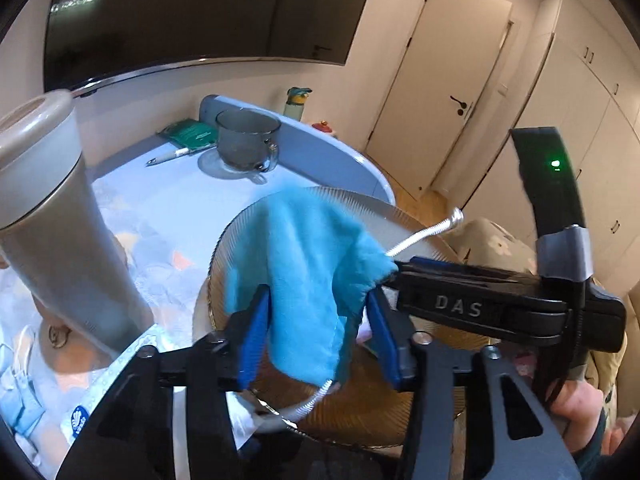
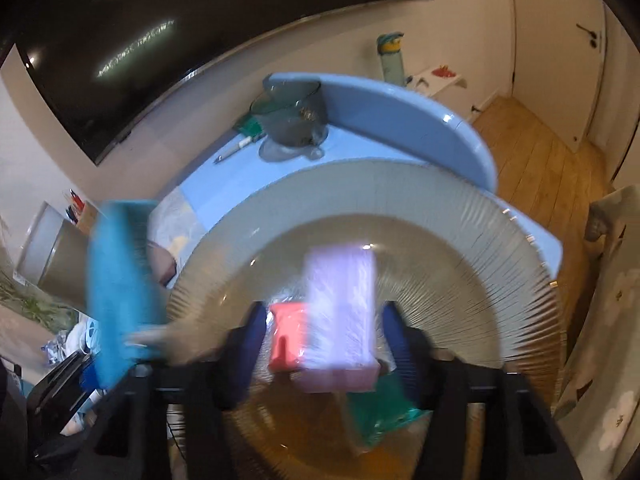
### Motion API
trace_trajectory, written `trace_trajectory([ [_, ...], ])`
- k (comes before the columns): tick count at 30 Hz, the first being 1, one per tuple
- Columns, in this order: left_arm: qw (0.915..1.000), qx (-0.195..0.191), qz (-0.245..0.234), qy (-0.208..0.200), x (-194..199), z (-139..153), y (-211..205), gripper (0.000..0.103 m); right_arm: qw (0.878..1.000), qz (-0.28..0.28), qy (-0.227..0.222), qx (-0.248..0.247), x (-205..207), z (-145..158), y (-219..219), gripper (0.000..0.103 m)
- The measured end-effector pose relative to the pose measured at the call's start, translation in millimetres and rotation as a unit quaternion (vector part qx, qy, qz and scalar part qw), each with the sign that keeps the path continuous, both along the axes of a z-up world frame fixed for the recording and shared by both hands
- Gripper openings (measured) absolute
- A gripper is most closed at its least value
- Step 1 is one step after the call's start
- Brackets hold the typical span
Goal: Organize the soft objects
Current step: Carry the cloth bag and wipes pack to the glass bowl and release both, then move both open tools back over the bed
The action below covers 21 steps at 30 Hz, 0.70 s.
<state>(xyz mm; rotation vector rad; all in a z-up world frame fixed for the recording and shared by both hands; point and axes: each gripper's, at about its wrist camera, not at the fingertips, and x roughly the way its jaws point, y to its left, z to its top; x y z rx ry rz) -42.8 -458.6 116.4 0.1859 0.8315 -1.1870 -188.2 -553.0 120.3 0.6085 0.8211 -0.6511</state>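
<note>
Blue cloth (image 1: 308,280) hung between the spread fingers of the left gripper (image 1: 316,334), not pinched by them, over a ribbed glass plate (image 1: 400,216). Another black gripper tool (image 1: 500,304) reached in from the right, touching the cloth's edge. The right gripper (image 2: 320,344) stood apart too; a lilac packet (image 2: 344,304) and a red packet (image 2: 286,336) lay between its fingers, blurred, on the plate.

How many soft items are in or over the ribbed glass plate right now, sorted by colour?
Blue cloth: 1, hanging above the plate
Lilac pack: 1
Red pack: 1
Green pack: 1
Total: 4
The right-wrist view is blurred, so what the packs hold cannot be read.
</note>
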Motion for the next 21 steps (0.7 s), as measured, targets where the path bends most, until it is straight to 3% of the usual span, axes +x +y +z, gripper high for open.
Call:
trace_trajectory([
  [2, 1.0000, -0.004, -0.002, 0.004, -3.9, 3.7, 5.7, 0.069, 0.999, -0.011, 0.012, -0.030, -7.9, 9.2, 3.6, 0.060],
  [9, 0.9982, -0.055, 0.015, -0.018, -18.8, 45.4, 79.8, 0.073, 0.998, -0.011, -0.001, -0.055, -31.7, 31.3, 23.7, 0.060],
  [11, 0.9960, -0.064, 0.053, -0.034, -16.4, 59.7, 109.6, 0.073, 0.998, -0.001, -0.006, -0.068, -30.2, 38.6, 36.5, 0.060],
  [14, 0.9938, -0.077, 0.074, -0.031, -12.0, 72.8, 146.6, 0.073, 0.995, 0.014, 0.003, -0.094, -20.3, 50.6, 58.2, 0.060],
  [17, 0.9879, -0.089, 0.124, -0.026, -4.7, 80.4, 202.8, 0.078, 0.995, 0.049, -0.034, -0.085, -18.5, 65.1, 84.5, 0.060],
  [21, 0.9701, -0.076, 0.226, -0.043, -0.6, 78.3, 292.2, 0.080, 0.986, 0.120, -0.074, -0.090, -7.5, 81.3, 136.2, 0.060],
])
